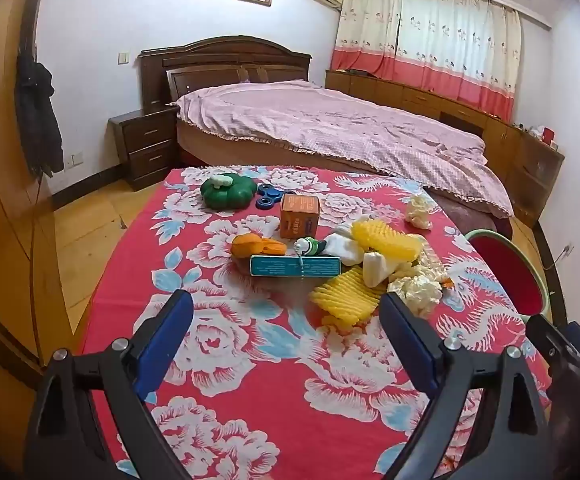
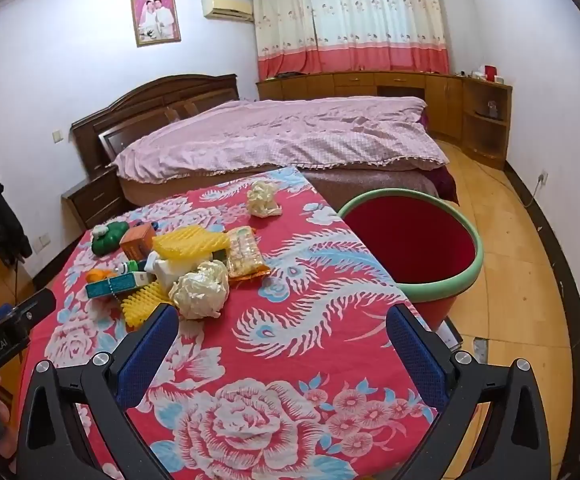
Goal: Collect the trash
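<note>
A pile of items lies on the red floral tablecloth (image 1: 250,360): yellow foam nets (image 1: 345,296), crumpled white paper balls (image 1: 417,290) (image 2: 200,288), a teal box (image 1: 294,266), an orange box (image 1: 299,216), orange peel (image 1: 256,246) and a snack wrapper (image 2: 244,252). Another paper ball (image 2: 264,199) lies apart at the far side. A red bin with a green rim (image 2: 409,240) stands beside the table's right edge. My left gripper (image 1: 286,312) is open and empty, just short of the pile. My right gripper (image 2: 282,324) is open and empty over the cloth.
A green pumpkin toy (image 1: 226,193) and a blue fidget spinner (image 1: 268,196) lie at the table's far end. A bed with a pink cover (image 1: 329,128) stands behind the table. A nightstand (image 1: 146,144) is at the left, wooden cabinets (image 2: 389,88) along the far wall.
</note>
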Demonstrator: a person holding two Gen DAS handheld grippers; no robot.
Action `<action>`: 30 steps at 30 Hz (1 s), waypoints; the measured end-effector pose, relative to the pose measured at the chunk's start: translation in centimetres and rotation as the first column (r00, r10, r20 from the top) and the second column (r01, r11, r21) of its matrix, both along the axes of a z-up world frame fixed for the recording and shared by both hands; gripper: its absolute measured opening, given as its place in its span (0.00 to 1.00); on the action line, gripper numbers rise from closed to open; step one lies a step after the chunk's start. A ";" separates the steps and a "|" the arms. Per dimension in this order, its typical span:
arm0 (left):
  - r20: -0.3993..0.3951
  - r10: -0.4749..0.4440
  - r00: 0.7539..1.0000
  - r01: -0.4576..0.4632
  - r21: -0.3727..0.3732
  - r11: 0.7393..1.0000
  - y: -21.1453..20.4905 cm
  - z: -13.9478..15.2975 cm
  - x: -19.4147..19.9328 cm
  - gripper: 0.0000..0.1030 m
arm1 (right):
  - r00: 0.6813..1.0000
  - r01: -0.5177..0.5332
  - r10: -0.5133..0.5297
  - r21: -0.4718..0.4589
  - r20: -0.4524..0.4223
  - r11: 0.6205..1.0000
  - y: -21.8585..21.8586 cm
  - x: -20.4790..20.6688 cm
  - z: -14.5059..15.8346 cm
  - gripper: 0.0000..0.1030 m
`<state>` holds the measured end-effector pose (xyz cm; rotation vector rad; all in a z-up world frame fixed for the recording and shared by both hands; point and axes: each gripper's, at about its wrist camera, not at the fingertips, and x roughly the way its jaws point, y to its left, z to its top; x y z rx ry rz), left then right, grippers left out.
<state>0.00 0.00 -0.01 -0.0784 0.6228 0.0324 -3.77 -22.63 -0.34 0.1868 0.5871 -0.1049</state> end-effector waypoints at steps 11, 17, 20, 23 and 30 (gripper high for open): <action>-0.015 0.012 1.000 -0.012 -0.027 1.000 0.7 -0.2 0.1 0.91 | 1.000 -0.003 0.003 -0.015 0.000 1.000 0.3 -0.1 0.6 1.00; -0.021 0.021 1.000 -0.021 -0.023 1.000 0.4 -0.3 0.2 0.91 | 1.000 -0.006 0.006 -0.016 0.001 1.000 0.2 -0.2 0.5 1.00; -0.022 0.025 0.999 -0.026 -0.026 0.999 0.6 -0.4 0.1 0.91 | 1.000 -0.005 0.005 -0.015 0.001 1.000 0.2 -0.1 0.4 1.00; -0.026 0.026 0.999 -0.027 -0.028 0.999 0.6 -0.5 0.2 0.91 | 1.000 -0.003 0.003 -0.018 -0.002 1.000 0.1 -0.1 0.4 1.00; -0.027 0.029 0.999 -0.029 -0.029 0.999 0.7 -0.5 0.3 0.91 | 1.000 0.004 -0.004 -0.021 -0.002 1.000 0.1 -0.2 0.5 1.00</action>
